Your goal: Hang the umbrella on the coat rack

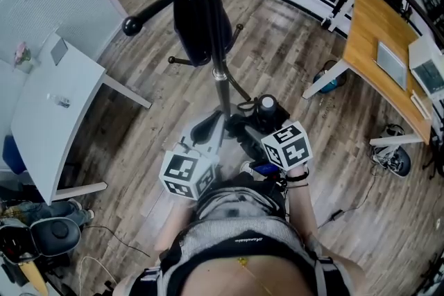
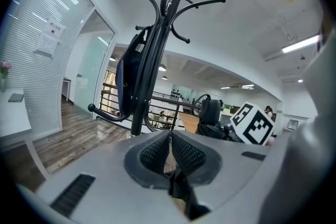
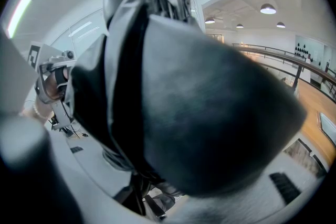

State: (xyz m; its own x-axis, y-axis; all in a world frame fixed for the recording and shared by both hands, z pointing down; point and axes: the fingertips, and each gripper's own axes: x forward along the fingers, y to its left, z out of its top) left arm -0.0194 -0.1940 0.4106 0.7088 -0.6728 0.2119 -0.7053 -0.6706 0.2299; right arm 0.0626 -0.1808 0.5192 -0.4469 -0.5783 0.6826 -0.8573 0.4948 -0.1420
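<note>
The black coat rack point(image 1: 220, 73) stands just ahead of me, and a dark bag point(image 1: 198, 17) hangs on its left side. In the left gripper view the coat rack point(image 2: 152, 60) rises with its hooks spread at the top and the bag point(image 2: 128, 76) against the pole. My right gripper point(image 1: 258, 132) is shut on the folded black umbrella point(image 1: 255, 118) near the rack's base. That umbrella point(image 3: 199, 102) fills the right gripper view and hides the right gripper point(image 3: 157, 186). My left gripper point(image 1: 208, 128) sits beside it, and the left gripper point(image 2: 170, 152) pinches a thin black strap point(image 2: 177, 189).
A white table point(image 1: 55, 114) stands at the left and a wooden desk point(image 1: 378, 45) with a laptop at the right. A pair of shoes point(image 1: 392, 156) lies by the desk leg. A dark chair point(image 1: 48, 236) is at the lower left. A railing runs behind the rack.
</note>
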